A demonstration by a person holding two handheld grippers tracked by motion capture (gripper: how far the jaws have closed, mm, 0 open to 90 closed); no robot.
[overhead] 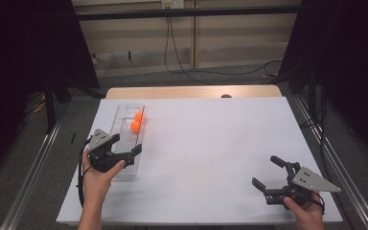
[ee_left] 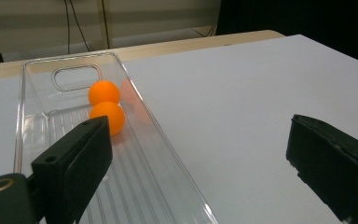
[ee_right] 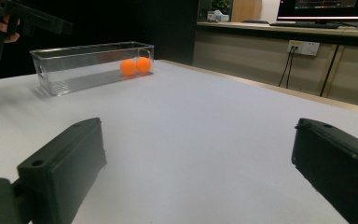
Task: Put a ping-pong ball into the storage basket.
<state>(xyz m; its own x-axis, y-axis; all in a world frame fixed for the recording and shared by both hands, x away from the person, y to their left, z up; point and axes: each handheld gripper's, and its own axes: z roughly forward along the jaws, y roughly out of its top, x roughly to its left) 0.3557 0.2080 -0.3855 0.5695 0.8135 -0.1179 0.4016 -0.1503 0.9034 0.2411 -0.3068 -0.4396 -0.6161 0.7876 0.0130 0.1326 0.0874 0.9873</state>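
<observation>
A white table (overhead: 201, 158) holds a clear plastic bin (overhead: 123, 120) at the left of the frame, with two orange balls (overhead: 137, 121) touching at its far end. The left gripper (overhead: 124, 145) hovers over the bin's near end, jaws wide apart, holding nothing. The right gripper (overhead: 267, 173), lower right, is also spread wide and empty.

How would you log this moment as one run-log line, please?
left gripper: open, over clear bin | right gripper: open, empty | two orange balls: in bin's far end, touching
</observation>
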